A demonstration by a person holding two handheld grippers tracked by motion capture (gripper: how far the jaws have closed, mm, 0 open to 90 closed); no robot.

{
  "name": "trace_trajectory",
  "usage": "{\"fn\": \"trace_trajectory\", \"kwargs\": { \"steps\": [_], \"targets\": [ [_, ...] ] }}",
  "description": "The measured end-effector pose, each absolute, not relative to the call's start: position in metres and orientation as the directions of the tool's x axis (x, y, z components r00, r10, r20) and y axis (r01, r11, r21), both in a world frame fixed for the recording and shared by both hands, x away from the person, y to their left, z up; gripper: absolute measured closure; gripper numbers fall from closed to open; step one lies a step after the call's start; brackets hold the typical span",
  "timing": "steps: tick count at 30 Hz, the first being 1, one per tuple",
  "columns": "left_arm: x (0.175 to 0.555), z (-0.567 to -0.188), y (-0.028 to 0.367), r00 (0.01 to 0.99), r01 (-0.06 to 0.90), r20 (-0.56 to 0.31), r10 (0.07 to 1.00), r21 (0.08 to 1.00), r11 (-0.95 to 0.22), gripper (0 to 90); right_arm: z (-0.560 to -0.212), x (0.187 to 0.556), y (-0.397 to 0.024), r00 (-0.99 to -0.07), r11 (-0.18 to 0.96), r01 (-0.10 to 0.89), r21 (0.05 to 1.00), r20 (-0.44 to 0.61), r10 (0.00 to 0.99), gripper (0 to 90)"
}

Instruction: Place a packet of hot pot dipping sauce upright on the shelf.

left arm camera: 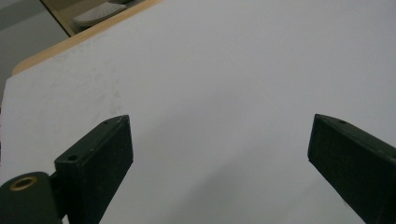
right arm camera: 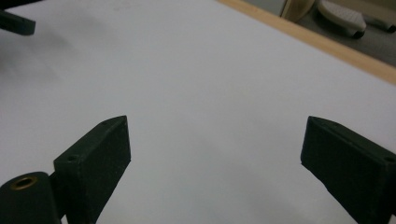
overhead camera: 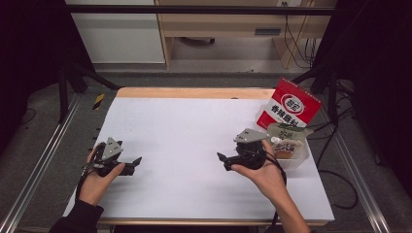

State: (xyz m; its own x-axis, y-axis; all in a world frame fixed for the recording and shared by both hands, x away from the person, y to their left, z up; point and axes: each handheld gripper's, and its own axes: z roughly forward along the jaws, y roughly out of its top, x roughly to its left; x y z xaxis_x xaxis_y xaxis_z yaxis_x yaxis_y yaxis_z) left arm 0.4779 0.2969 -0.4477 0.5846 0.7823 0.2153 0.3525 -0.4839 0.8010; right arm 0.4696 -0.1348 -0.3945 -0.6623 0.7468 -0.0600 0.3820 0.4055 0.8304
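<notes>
My left gripper [overhead camera: 134, 165] rests low over the white table sheet [overhead camera: 194, 126] at the left, held by a hand, its jaws pointing right. In the left gripper view, the left gripper [left arm camera: 219, 128] stands open over bare white sheet [left arm camera: 224, 70]. My right gripper [overhead camera: 222, 162] sits right of centre, jaws pointing left. The right gripper view has the right gripper [right arm camera: 215, 128] open too, with nothing between its jaws. A clear plastic bin [overhead camera: 297, 162] just right of the right hand holds a tall red packet [overhead camera: 290, 106] and a pale green packet [overhead camera: 287, 133].
The table's wooden far edge [overhead camera: 194, 92] borders the sheet. Metal rails run along both sides, and cables trail on the floor at the right. A jaw of the other gripper [right arm camera: 16, 23] shows at the top left of the right gripper view.
</notes>
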Motion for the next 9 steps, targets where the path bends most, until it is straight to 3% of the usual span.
{"fn": "trace_trajectory", "kwargs": {
  "steps": [4, 9],
  "targets": [
    [0.478, -0.448, 0.296, 0.586, 0.352, 0.217, 0.780, 0.800, -0.487, 6.5, -0.418, 0.468, -0.127, -0.642, 0.369, 0.425, 0.827, -0.012, 0.766, 8.1],
    [0.479, -0.448, 0.296, 0.588, 0.350, 0.218, 0.779, 0.800, -0.488, 6.4, -0.441, 0.467, -0.119, -0.640, 0.389, 0.429, 0.815, -0.030, 0.768, 7.1]
  ]
}}
